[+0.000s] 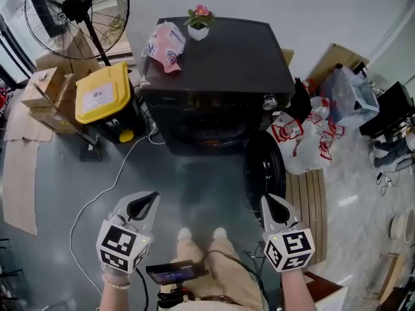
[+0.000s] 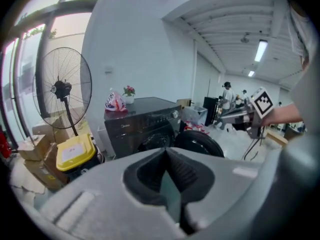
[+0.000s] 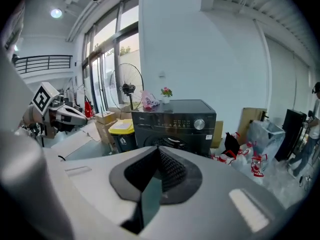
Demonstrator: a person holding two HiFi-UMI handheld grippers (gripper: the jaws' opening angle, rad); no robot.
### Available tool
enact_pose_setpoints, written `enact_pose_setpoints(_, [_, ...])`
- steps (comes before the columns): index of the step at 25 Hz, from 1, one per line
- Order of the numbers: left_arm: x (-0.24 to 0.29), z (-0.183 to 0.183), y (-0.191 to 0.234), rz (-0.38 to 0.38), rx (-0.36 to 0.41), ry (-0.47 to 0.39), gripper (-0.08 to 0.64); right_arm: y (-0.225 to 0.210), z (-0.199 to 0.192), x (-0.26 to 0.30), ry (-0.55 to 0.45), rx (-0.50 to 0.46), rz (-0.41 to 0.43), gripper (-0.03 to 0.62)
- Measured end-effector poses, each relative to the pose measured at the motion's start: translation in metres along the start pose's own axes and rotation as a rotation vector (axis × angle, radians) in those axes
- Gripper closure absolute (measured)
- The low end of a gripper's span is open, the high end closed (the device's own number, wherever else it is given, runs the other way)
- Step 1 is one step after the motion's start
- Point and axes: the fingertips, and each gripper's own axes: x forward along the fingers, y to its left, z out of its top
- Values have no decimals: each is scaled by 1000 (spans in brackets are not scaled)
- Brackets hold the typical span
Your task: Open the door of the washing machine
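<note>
The black washing machine [image 1: 220,63] stands against the far wall. Its round door [image 1: 264,169] hangs swung open to the right, and the drum opening [image 1: 207,131] is dark. My left gripper [image 1: 148,199] and right gripper [image 1: 268,201] are both shut and empty, held close to my body and well short of the machine. In the left gripper view the machine [image 2: 142,124] and its open door [image 2: 199,142] lie beyond the shut left gripper [image 2: 165,152]. The right gripper view has the machine [image 3: 175,124] straight ahead of the shut right gripper [image 3: 159,150].
A yellow-lidded bin [image 1: 104,94], cardboard boxes [image 1: 45,89] and a standing fan [image 1: 76,8] are left of the machine. Plastic bags [image 1: 305,138] and a wooden board [image 1: 310,203] lie to its right. A white cable [image 1: 107,190] crosses the floor. A flower pot [image 1: 198,23] and a pink bag [image 1: 166,44] sit on top.
</note>
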Motion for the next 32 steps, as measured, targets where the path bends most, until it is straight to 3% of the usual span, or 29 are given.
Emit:
enact_pose_setpoints(13, [-33,41,-3,36,-13,-88,566,18,59,-12,-98,-36,47,588])
enact_pose_setpoints(32, [-54,50,5,99,-48,-127,566,46,82,-12,-137,-96,124,588])
